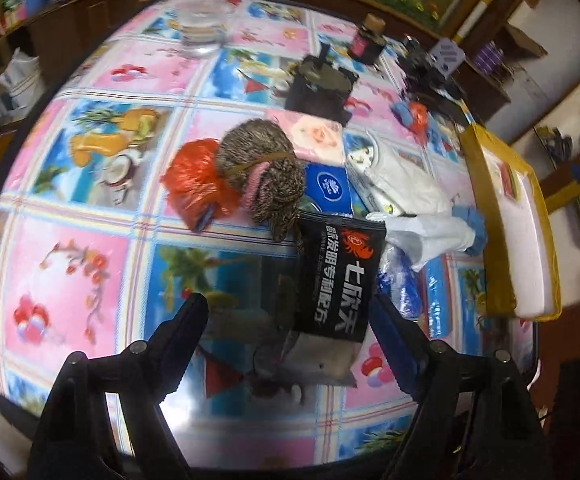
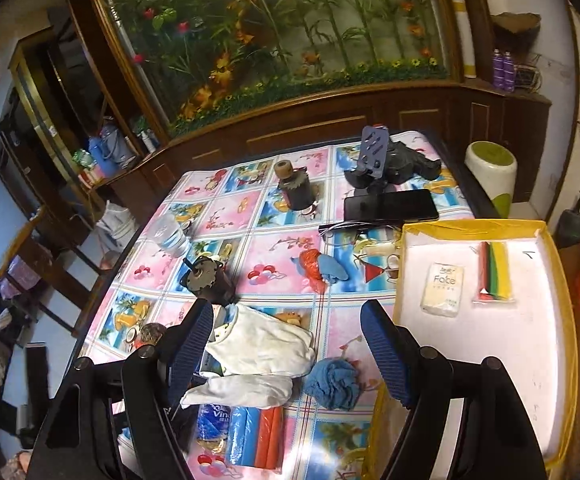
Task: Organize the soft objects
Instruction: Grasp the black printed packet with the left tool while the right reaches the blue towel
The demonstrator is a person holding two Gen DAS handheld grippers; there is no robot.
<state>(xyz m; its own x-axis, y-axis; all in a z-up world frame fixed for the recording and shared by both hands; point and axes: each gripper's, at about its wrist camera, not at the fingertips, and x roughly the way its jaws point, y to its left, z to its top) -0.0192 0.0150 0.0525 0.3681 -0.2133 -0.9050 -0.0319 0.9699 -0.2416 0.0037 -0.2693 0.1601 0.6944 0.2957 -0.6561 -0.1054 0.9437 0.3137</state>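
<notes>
In the left wrist view my left gripper (image 1: 290, 344) is open above a black printed packet (image 1: 336, 276) that lies flat on the table, untouched. Beyond the packet are a brown knitted bundle with a pink band (image 1: 263, 172), a red plastic bag (image 1: 195, 184) and a blue tissue pack (image 1: 328, 188). My right gripper (image 2: 290, 348) is open and empty over a white cloth (image 2: 265, 344), a white glove (image 2: 245, 392) and a blue cloth ball (image 2: 332, 384). To the right, the yellow-rimmed white tray (image 2: 490, 360) holds a tissue pack (image 2: 442, 288) and a pack of coloured strips (image 2: 494, 276).
A dark phone (image 2: 390, 204), glasses (image 2: 342, 230), a phone stand (image 2: 374, 156), two dark jars (image 2: 209, 280) (image 2: 296, 186) and a water bottle (image 2: 169, 236) stand on the patterned tablecloth. Rolled blue and red bags (image 2: 257, 436) lie by the near edge. Wooden cabinets run behind the table.
</notes>
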